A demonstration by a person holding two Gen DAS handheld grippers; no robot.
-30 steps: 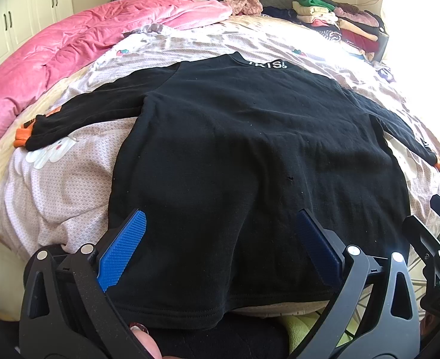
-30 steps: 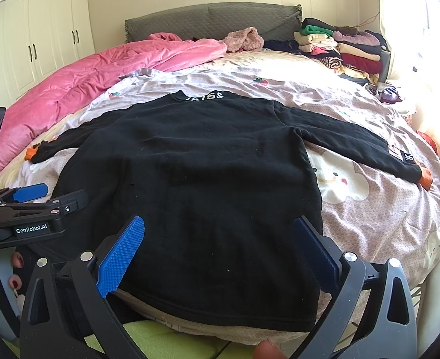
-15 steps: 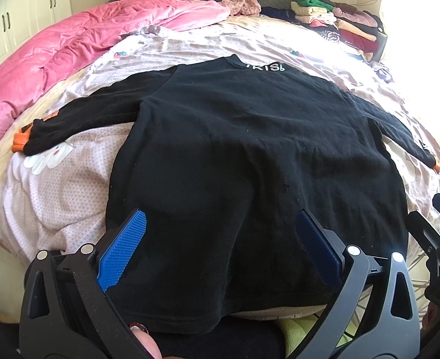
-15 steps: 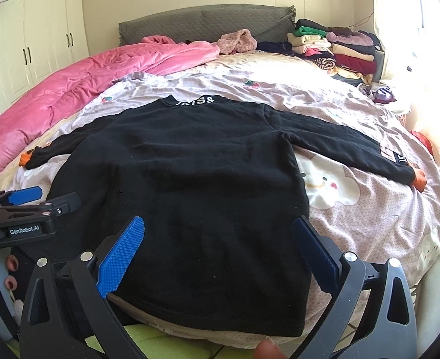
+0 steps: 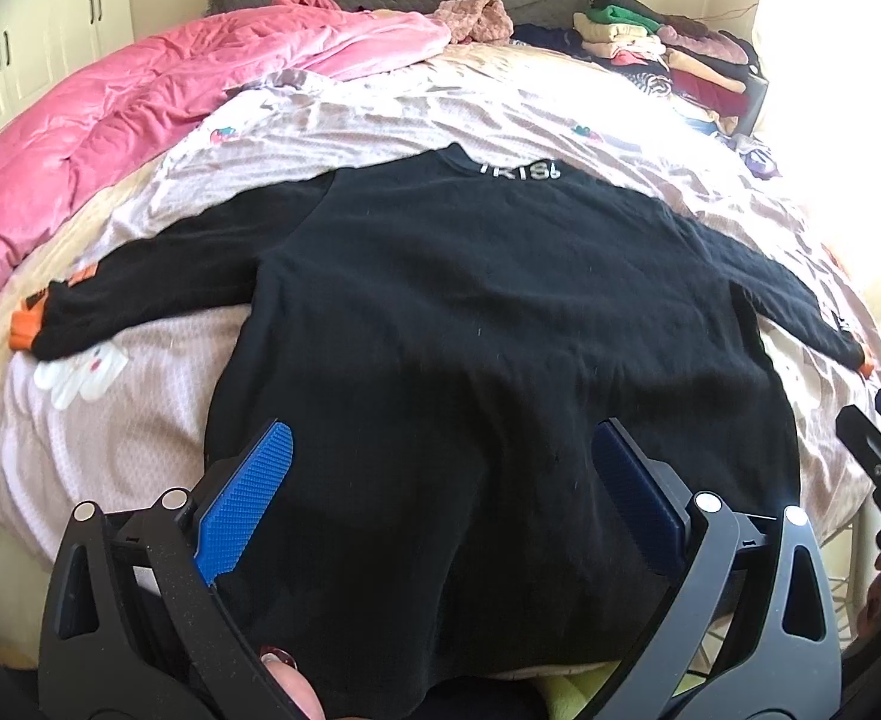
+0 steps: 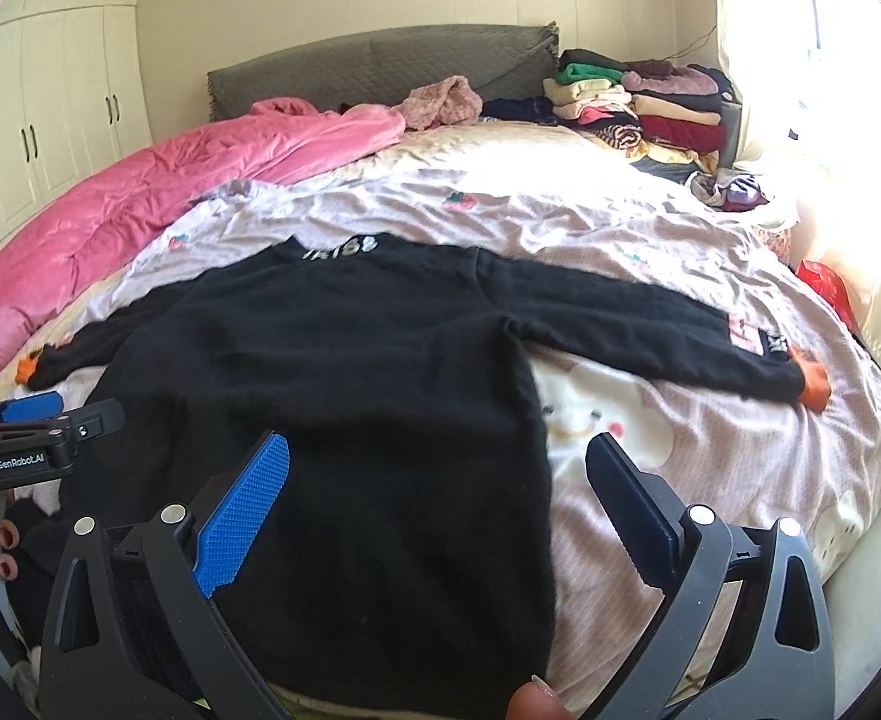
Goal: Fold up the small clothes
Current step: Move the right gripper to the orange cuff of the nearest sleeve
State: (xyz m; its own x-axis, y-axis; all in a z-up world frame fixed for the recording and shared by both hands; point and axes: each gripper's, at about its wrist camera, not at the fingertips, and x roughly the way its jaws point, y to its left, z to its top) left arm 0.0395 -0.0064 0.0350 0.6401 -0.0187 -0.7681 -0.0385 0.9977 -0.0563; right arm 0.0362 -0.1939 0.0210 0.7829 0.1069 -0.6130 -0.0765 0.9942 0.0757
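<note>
both grippers, left gripper (image 5: pixel 440 498) and right gripper (image 6: pixel 437 498), hung spread wide, empty, above the near hem of the black sweater (image 5: pixel 488 324); soft, limp knit, probably best pinched at a sleeve cuff (image 6: pixel 812 387).

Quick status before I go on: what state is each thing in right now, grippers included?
black sweater: spread flat on the bed, sleeves out, unfolded
left gripper: open, empty
right gripper: open, empty
pink duvet: bunched along the bed's side
stack of clothes: folded, piled by the headboard
</note>
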